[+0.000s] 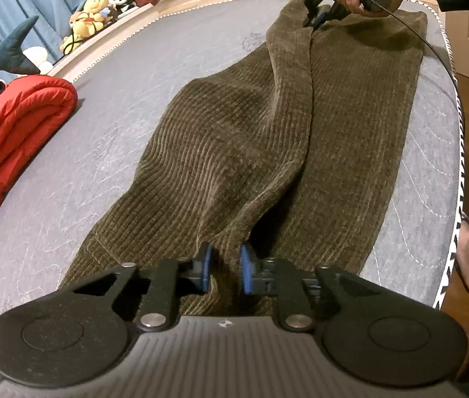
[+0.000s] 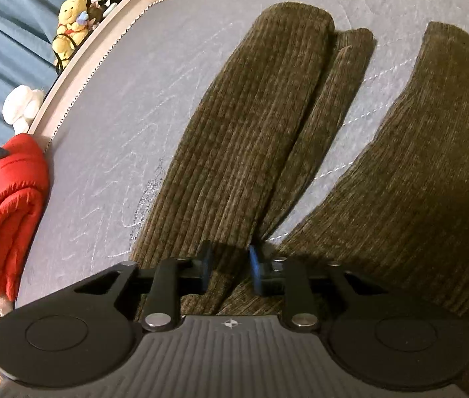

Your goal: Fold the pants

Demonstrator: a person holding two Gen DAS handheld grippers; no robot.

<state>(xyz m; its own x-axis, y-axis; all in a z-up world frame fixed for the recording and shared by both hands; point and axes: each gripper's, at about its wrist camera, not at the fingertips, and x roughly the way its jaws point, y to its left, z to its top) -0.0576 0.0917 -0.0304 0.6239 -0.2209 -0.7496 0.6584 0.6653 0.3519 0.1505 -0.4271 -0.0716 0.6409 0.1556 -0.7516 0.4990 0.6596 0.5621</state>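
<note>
pants (image 1: 234,152): thick ribbed cloth, chenille or corduroy sort of look, fuzzy and matt, olive-brown
mattress (image 1: 118,76): grey quilted fabric, stitched swirls, smooth-ish, no shine
red blanket (image 1: 12,126): puffy padded cloth, slight sheen
left gripper (image 1: 226,267): matt black plastic body, fine grainy discs, shiny metal pivot pins, blue pads that look rubbery
bed ledge (image 2: 78,56): pale wood, smooth
stuffed toys (image 1: 88,16): soft plush

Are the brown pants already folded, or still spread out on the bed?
Partly folded: the pants lie lengthwise on the mattress, one leg drawn partway over the other. Each tool, left and right, pinches fabric.
</note>
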